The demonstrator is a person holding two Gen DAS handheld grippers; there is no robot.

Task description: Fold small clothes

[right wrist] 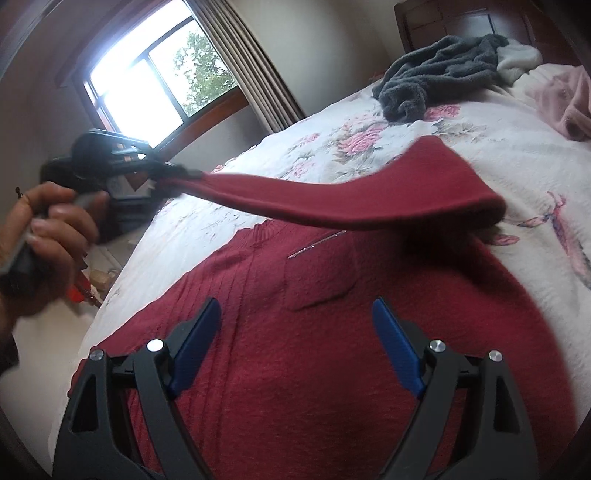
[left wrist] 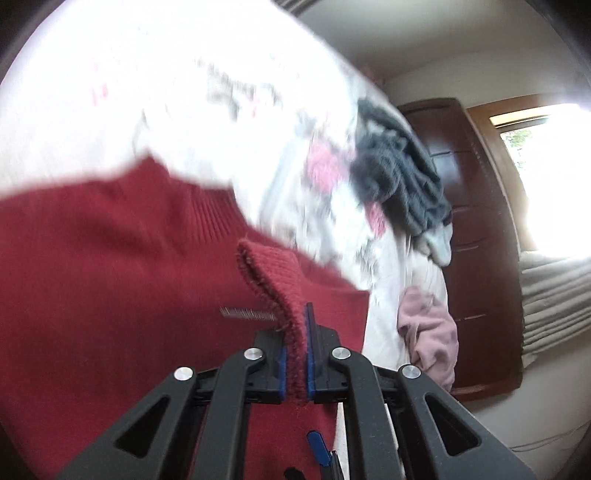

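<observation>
- Red knitted sweater spread flat on the flower-printed bedspread, chest pocket facing up, ribbed bands running down beside the pocket.
- One sleeve lifted off the sweater's body, stretched in the air above the bedspread toward the window side.
- Left gripper clenched on the cuff of that sleeve, knit edge pinched between the blue pads; in the right wrist view seen at the sleeve's far end, gripped by a hand.
- Right gripper released, fingers spread wide, hovering over the sweater's body just below the pocket, touching nothing visible.
- Beyond the sweater, near the dark wooden headboard: a grey fleecy garment in a heap, something white just beside it.
- A pink garment crumpled at the bedspread's edge, well apart from the sweater.
- Past the bed's far side: a window with a wooden frame, trees outside, striped curtain hanging beside it.
- Left wrist view heavily blurred over the bedspread.
</observation>
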